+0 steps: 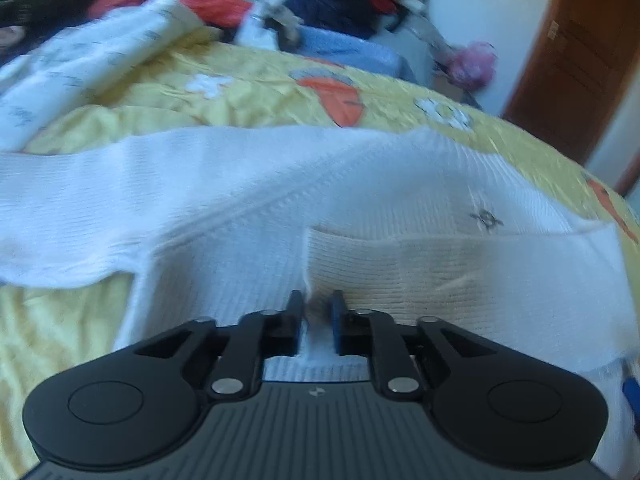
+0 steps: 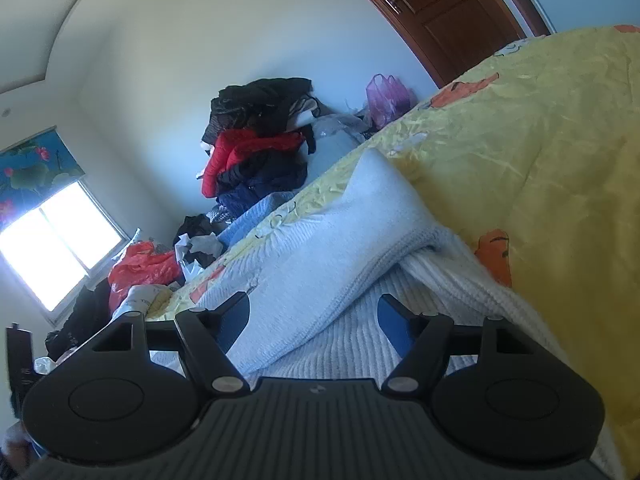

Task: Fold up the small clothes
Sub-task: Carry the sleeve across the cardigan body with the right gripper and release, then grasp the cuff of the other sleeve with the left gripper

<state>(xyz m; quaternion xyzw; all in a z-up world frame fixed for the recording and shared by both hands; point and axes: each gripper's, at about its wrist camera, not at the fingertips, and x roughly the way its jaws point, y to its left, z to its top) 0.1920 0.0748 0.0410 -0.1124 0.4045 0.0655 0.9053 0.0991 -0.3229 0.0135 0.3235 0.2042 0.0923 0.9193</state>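
On yellow bed cover (image 1: 248,92): white knit garment (image 1: 240,184) spread flat. L gripper (image 1: 316,308) jaws narrowly apart, fabric edge btwn them. R gripper (image 2: 314,320) jaws wide apart, straddling folded sleeve (image 2: 352,216).

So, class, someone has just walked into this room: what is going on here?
A person with a gripper in each hand is folding a white knitted garment spread on a bed with a yellow cartoon bedcover. The left gripper sits at a folded edge of the knit, its jaws narrowly parted with fabric between them. The right gripper stands open over another fold. Piled clothes wait behind.
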